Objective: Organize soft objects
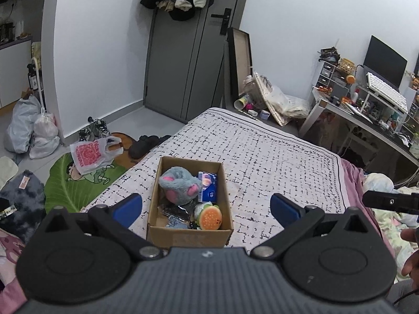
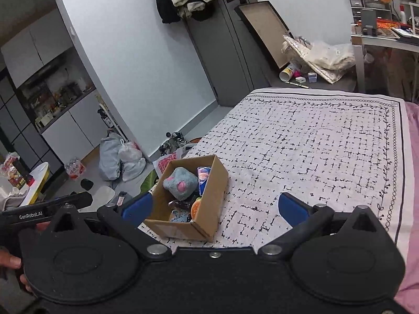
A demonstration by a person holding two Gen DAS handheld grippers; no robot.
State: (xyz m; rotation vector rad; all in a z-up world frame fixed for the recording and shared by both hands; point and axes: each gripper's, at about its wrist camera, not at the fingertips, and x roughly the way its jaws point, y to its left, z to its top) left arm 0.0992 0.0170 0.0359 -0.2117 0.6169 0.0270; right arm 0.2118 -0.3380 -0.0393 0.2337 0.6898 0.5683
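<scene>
**Both grippers held wide apart above the bed, box already filled**

You hold the left gripper [image 1: 206, 207] spread wide with nothing between its 2 blue pads [image 1: 128, 207]; they frame the open brown cardboard box [image 1: 189, 235] from either side without touching it. Your right gripper [image 2: 215, 209] is likewise released and carries nothing, its left blue pad [image 2: 137, 206] lying just in front of the box's near left corner and its right pad over bare cloth.

The box [image 2: 209, 204] sits on the white bedspread with black grid marks [image 1: 262, 157], near the bed's left edge. Inside it you can see a fluffy grey plush toy with pink patches [image 1: 179, 184] at the far end, a blue printed packet [image 1: 208, 187] standing against the right wall, and a round hamburger-shaped soft toy [image 1: 209, 217] in the near right corner. Dark items lie low on the box floor between them; what they are cannot be told.

On the floor to the left lie a green leaf-shaped rug [image 1: 70, 183] and a white plastic bag with red print [image 1: 91, 154].
</scene>
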